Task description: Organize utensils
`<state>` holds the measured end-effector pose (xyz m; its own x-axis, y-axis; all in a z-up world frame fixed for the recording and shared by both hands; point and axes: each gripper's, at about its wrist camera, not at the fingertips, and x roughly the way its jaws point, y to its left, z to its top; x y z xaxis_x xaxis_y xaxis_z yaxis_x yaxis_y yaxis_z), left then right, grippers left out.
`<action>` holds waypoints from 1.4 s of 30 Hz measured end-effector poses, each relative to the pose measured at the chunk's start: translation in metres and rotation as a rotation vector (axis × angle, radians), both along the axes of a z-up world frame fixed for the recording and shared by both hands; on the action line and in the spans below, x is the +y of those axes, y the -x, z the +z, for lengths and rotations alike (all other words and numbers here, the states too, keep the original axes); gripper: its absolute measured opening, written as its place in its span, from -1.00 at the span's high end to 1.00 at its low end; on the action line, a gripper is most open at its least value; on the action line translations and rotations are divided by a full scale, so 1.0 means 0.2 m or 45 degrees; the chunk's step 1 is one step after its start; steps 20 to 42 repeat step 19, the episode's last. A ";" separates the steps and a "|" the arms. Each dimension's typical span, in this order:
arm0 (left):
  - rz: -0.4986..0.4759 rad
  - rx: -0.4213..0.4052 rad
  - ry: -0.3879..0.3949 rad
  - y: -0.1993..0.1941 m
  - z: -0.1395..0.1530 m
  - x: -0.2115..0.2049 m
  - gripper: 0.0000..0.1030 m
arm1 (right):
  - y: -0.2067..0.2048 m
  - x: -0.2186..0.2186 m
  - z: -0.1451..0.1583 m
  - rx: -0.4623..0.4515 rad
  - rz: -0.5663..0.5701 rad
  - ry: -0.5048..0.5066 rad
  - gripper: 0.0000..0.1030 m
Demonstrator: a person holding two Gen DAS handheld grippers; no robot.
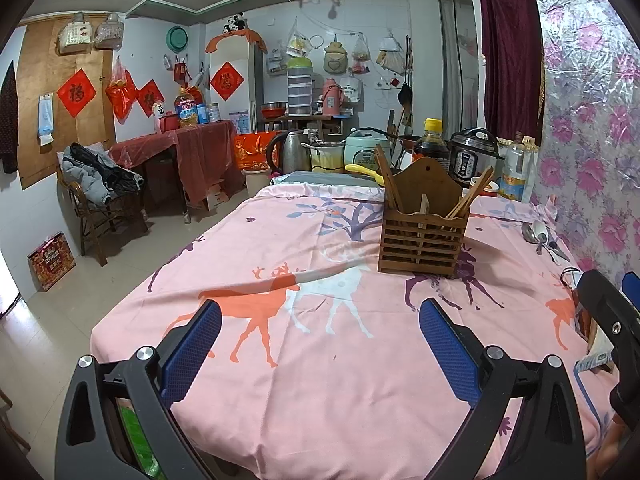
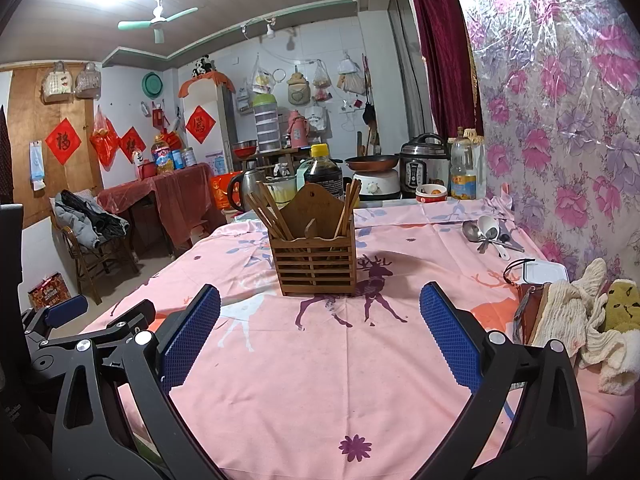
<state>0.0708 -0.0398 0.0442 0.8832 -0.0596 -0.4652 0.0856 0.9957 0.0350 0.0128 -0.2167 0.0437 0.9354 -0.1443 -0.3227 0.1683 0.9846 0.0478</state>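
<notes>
Holder: the wooden utensil holder (image 2: 318, 254) stood upright on the pink deer-print bench (image 2: 320, 360), mid-surface.
Chopsticks: chopsticks (image 2: 266, 210) leaned in the holder's two outer compartments; their lower ends were hidden behind the slats.
Spoons: spoons (image 2: 486, 234) lay loose right of the holder, near the floral wall; their count was hard to make out.
Left gripper: the left gripper (image 1: 320, 344) hung released, empty, in front of the holder.
Right gripper: the right gripper (image 2: 320, 332) likewise hung released.
Writing: bottle labels behind the holder were unreadable.
</notes>
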 end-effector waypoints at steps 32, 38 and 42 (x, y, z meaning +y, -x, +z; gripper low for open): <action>0.007 -0.007 0.010 0.04 0.00 -0.08 -0.89 | 0.00 -0.01 0.00 0.000 0.000 -0.003 -0.87; 0.007 -0.007 0.010 0.04 0.00 -0.08 -0.89 | 0.00 -0.01 0.00 0.000 0.000 -0.003 -0.87; 0.007 -0.007 0.010 0.04 0.00 -0.08 -0.89 | 0.00 -0.01 0.00 0.000 0.000 -0.003 -0.87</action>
